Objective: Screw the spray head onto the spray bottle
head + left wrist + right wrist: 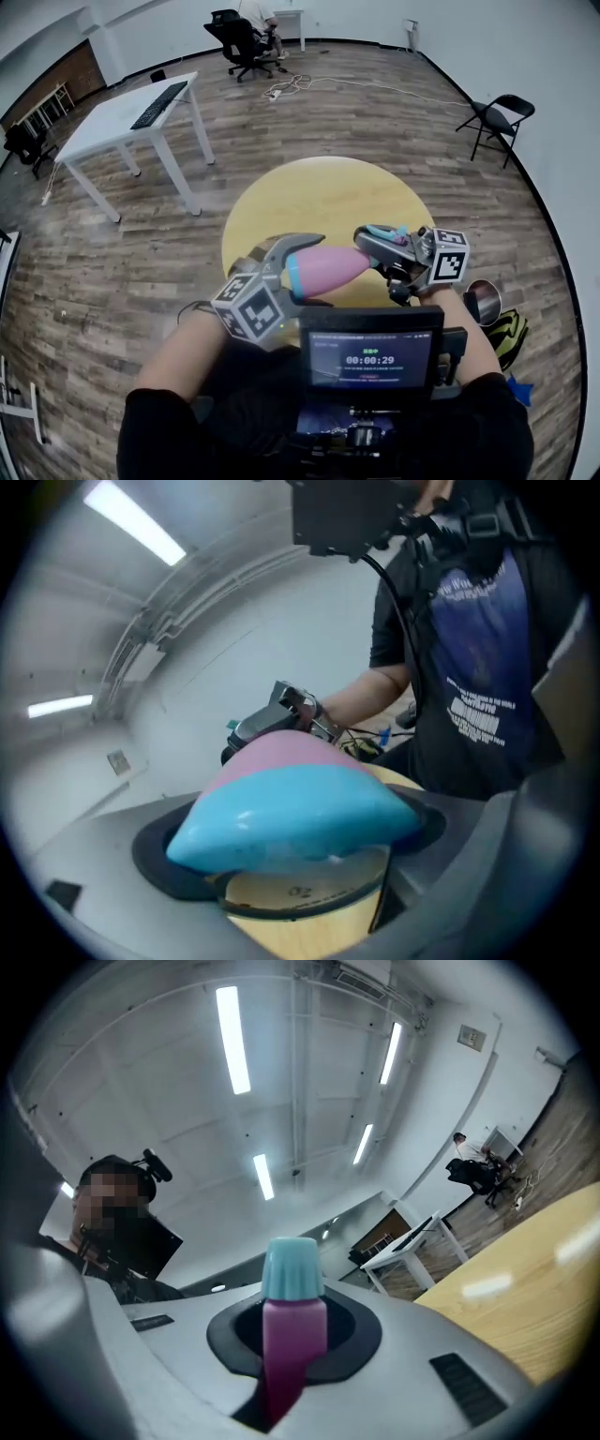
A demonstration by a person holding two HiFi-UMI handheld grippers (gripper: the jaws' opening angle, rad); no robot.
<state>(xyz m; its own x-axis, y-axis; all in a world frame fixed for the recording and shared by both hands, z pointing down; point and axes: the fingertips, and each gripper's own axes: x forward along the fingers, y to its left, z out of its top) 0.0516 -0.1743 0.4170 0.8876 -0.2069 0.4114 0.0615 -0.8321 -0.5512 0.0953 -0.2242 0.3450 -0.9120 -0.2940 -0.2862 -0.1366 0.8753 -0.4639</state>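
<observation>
**Head at the neck, seating unconfirmed**

Over the yellow table (309, 202), our left gripper (292, 274) clamps the spray bottle (323, 269) sideways. Our right gripper (382, 255) is closed on the spray head (292, 1326) at the bottle's neck. We can't see the threads, so tightening is probably still left.

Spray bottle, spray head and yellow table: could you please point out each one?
spray bottle (328, 268), head view, pink body.
spray head (292, 1330), right gripper view, pink stem below teal cap.
yellow table (314, 192), head view, bare top.
</observation>
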